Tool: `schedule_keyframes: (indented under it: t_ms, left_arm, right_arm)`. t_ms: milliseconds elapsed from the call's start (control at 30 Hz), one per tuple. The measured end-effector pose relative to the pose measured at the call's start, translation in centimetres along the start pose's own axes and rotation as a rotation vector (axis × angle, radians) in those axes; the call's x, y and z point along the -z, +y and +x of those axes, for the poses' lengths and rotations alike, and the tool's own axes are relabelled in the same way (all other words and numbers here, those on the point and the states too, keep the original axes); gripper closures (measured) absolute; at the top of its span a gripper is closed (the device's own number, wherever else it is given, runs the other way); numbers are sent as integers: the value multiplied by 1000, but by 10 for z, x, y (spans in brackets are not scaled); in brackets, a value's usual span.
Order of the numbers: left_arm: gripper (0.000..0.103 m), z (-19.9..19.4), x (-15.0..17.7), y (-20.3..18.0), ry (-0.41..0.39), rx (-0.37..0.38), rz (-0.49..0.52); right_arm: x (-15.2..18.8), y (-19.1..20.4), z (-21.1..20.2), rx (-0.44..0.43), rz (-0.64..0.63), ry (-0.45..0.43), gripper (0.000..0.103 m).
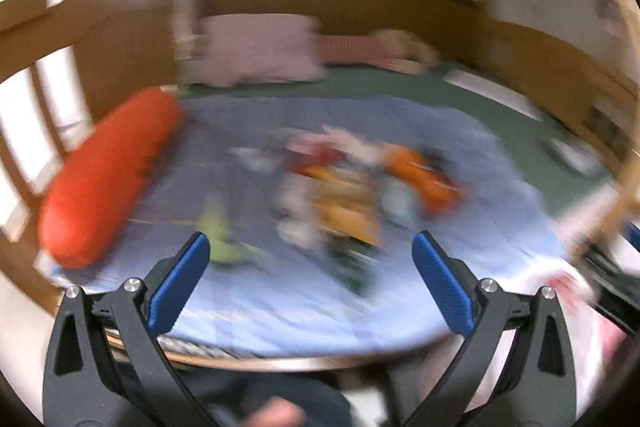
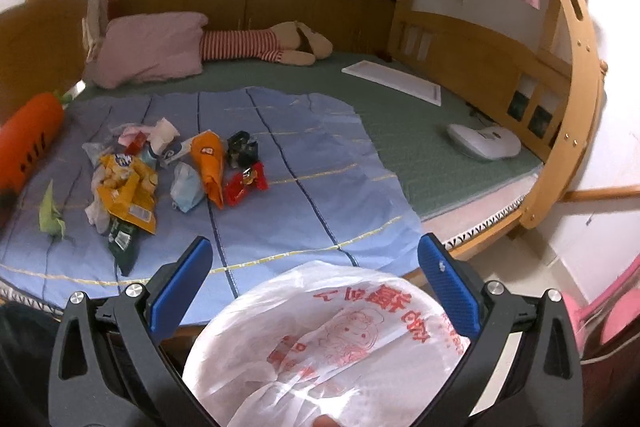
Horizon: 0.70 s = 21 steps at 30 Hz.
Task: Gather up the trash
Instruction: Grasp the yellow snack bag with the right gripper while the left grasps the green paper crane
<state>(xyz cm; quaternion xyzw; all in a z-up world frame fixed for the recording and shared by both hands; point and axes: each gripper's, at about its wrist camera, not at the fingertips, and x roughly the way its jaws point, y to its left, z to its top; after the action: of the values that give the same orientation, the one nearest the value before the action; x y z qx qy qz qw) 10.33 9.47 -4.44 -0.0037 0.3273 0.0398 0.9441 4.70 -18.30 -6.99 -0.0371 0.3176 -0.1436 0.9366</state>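
Trash lies in a heap on the blue sheet (image 2: 304, 195): a yellow snack bag (image 2: 126, 195), an orange packet (image 2: 210, 163), a red wrapper (image 2: 244, 183), a dark green packet (image 2: 122, 243), a green paper scrap (image 2: 50, 213) and crumpled tissues. My right gripper (image 2: 316, 247) is open near the bed's front edge, right of the heap. A white plastic bag (image 2: 332, 339) with red print bulges up between its arms, not pinched. The left wrist view is motion-blurred. My left gripper (image 1: 312, 247) is open, empty, in front of the smeared trash heap (image 1: 348, 195).
An orange carrot plush (image 2: 28, 143) lies at the left edge of the bed. A pink pillow (image 2: 152, 47) and a striped plush toy (image 2: 272, 43) rest at the head. A white board (image 2: 394, 81) and white device (image 2: 484, 141) sit on the green mat beside the curved wooden frame (image 2: 572, 87).
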Motion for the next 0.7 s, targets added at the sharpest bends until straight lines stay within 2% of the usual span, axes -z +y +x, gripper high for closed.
schedule_keyframes:
  t_ms: [33, 100, 133, 167, 233, 300, 333, 367, 400, 533, 600, 633, 700]
  left_arm:
    - [3, 15, -6, 14, 26, -20, -15]
    - [16, 54, -18, 54, 100, -12, -86]
    - [41, 76, -23, 76, 149, 15, -142]
    - [52, 95, -27, 93, 200, 42, -180]
    - [51, 131, -31, 113, 271, 71, -188]
    - [37, 150, -28, 120, 295, 79, -180]
    - [26, 161, -23, 124, 309, 113, -195]
    - [19, 166, -19, 126, 314, 135, -206]
    - [17, 172, -11, 126, 331, 168, -214]
    - [18, 192, 6, 117, 402, 162, -198]
    - [22, 199, 10, 113, 421, 149, -181]
    - [24, 204, 14, 111, 444, 148, -170]
    - [36, 213, 15, 104, 475, 153, -172]
  right_arm:
    - [0, 0, 4, -25, 2, 9, 3]
    - [-2, 0, 13, -68, 23, 45, 3]
    - [-4, 2, 19, -92, 26, 61, 3]
    - [-5, 4, 24, -111, 27, 70, 3]
    - [-9, 18, 31, -136, 19, 83, 3]
    - [-16, 39, 34, -173, -9, 94, 3]
    - [-19, 49, 36, -196, -22, 99, 3]
    - [-22, 60, 38, -221, -34, 108, 3]
    - [-26, 72, 41, -249, -40, 120, 3]
    - [-36, 118, 69, -329, -9, 222, 3]
    - [-39, 143, 88, -345, 9, 264, 8]
    - [-39, 158, 98, -349, 6, 291, 14]
    - [-34, 184, 115, -385, 1, 351, 20]
